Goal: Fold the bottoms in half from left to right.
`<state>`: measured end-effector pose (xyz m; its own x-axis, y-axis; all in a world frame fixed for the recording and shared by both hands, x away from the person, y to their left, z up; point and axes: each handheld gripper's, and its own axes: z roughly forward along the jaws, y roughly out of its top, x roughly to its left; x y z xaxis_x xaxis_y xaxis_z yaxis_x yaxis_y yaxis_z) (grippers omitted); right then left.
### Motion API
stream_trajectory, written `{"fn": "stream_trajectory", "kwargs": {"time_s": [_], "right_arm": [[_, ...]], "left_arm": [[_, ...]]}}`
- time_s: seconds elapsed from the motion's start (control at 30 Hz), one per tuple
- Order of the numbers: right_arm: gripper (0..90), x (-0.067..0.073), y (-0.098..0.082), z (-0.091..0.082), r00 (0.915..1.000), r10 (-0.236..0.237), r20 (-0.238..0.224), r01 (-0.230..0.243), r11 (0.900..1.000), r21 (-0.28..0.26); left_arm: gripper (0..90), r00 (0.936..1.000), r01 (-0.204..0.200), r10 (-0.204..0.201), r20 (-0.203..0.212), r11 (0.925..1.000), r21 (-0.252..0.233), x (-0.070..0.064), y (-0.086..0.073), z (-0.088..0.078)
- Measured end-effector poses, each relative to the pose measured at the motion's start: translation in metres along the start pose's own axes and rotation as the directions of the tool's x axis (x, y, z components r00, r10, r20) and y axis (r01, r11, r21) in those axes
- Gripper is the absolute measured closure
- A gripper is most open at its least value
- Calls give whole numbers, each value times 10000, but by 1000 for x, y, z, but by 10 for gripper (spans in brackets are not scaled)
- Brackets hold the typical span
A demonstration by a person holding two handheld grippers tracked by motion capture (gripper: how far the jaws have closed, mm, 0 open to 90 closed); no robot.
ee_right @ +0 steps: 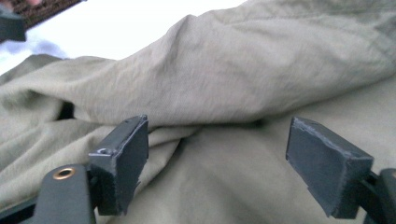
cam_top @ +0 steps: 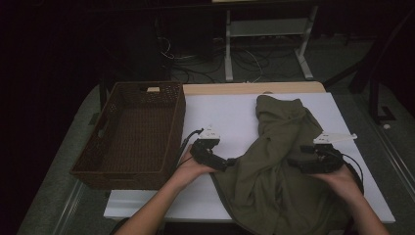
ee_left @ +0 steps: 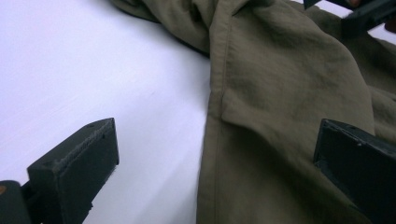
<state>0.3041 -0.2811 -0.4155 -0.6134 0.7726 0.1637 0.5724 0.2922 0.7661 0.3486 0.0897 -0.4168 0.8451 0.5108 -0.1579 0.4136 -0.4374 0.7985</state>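
Note:
An olive green garment lies crumpled on the white table top, from the middle back down to the front edge. My left gripper is at the garment's left edge, jaws open. In the left gripper view the hemmed edge runs between them, one jaw over bare white table, the other over cloth. My right gripper is low over the garment's right half, also open. In the right gripper view its open jaws straddle a fold of the cloth without pinching it.
An empty brown wicker basket stands on the table's left side, close to my left hand. A wooden strip borders the far edge. Beyond it are a metal stand and cables on the floor.

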Motion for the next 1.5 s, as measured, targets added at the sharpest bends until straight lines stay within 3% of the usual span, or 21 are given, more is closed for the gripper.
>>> {"fn": "stream_trajectory", "kwargs": {"time_s": [0.33, 0.47, 0.63, 0.77, 0.93, 1.27, 1.33, 1.5], "right_arm": [[267, -8, 18, -5, 9997, 217, -81, -221, 9989, -423], [286, -7, 24, -6, 9997, 255, -35, -257, 9983, -517], [310, -4, 34, -5, 9999, 133, -84, -138, 9975, -700], [345, -2, 45, 7, 9997, 77, -237, -92, 9978, -652], [391, 2, 53, 23, 9997, -89, -237, 80, 9992, -389], [464, 11, 69, 47, 9991, -206, -371, 196, 9994, -271], [536, 12, 69, 58, 9989, -460, -66, 460, 9989, 67], [615, 10, 64, 60, 9983, -568, 138, 562, 9976, 393]], "left_arm": [[0, 9999, 161, -160, -13, 9994, 295, -16, -21, -16], [0, 9997, 240, -239, -45, 9995, 221, -20, -29, -23], [0, 9994, 346, -341, -113, 9982, 483, -23, -39, -27], [0, 9992, 312, -293, -264, 9969, 726, -26, -41, -22], [0, 9995, 291, -279, -151, 9958, 866, -26, -42, -21], [0, 9985, 533, -538, 65, 9968, 595, -21, -42, -23], [0, 9984, 558, -564, 80, 9968, 573, -20, -42, -23], [0, 9981, 614, -619, 72, 9965, 574, -18, -43, -23]]}}
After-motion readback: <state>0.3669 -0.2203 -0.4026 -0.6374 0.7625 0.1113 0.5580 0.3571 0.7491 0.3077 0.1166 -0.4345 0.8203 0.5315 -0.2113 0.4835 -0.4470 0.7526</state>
